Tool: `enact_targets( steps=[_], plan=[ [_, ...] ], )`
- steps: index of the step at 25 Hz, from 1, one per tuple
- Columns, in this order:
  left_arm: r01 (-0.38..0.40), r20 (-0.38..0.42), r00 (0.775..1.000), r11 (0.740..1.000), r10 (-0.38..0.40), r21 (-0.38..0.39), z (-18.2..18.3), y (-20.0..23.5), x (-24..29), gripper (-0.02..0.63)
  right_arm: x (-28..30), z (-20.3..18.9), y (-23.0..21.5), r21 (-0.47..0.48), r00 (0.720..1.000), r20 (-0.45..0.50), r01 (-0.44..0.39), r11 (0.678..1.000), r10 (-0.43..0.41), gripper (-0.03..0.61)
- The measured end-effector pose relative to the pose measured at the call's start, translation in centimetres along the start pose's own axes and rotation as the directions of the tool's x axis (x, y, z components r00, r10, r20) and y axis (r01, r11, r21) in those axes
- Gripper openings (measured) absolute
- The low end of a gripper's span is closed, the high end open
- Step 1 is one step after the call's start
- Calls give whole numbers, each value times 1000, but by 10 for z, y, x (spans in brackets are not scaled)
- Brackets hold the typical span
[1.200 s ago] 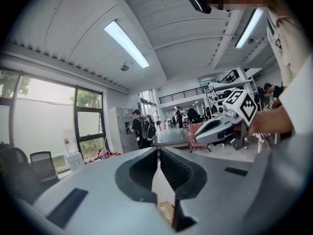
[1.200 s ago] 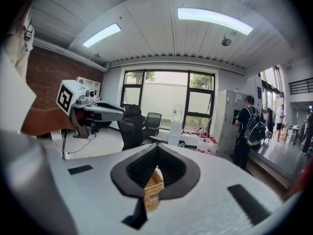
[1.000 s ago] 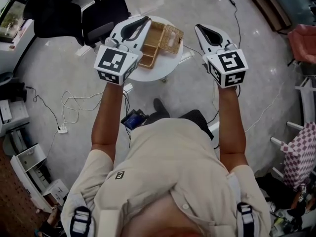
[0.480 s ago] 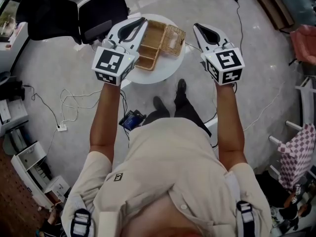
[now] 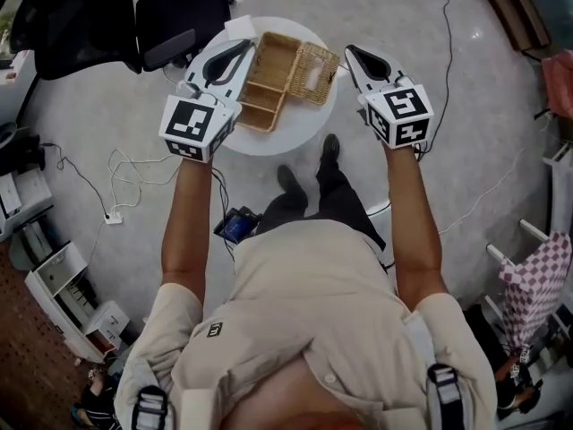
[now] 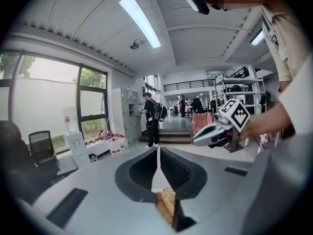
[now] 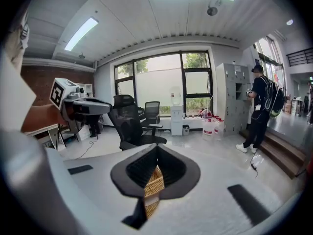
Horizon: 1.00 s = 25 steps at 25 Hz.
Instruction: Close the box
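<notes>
Both my left claw [image 5: 243, 47] and right claw [image 5: 352, 54] hover closed on nothing by the tabletop [image 5: 282, 141] at twelve o'clock, where the wicker box [image 5: 267, 88], light and springy I judge, lies open; I'd take its lid [image 5: 315, 72], at its three o'clock, by the free edge

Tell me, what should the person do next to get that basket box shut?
Probably lower the right gripper to the outer edge of the lid. The wicker box on the round table lies open, lid flopped out to the right, nearest that gripper, which is shut and empty and seems not yet to touch it.
</notes>
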<state>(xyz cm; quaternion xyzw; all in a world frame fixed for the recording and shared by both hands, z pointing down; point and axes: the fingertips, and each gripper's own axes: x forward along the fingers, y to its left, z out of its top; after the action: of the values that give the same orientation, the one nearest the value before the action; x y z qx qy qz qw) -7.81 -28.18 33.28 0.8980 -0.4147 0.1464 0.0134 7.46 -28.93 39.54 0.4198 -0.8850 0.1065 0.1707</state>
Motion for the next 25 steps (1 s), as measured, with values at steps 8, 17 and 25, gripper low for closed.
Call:
enact_targets(
  steps=[8,17,25],
  plan=[
    [5,-76,997,1000,-7,-29,-69,18,39,21,65,-92,-32,169,995,-89,-24,985,40,12],
    [14,-109,994,998,-22,-67,-126,24,69,23,108,-194,-52,370,983,-169,-9,929,77,55],
    [10,-158,987,994,-27,-110,-175,26,88,23,135,-266,-57,542,977,-175,-7,841,121,97]
  ],
)
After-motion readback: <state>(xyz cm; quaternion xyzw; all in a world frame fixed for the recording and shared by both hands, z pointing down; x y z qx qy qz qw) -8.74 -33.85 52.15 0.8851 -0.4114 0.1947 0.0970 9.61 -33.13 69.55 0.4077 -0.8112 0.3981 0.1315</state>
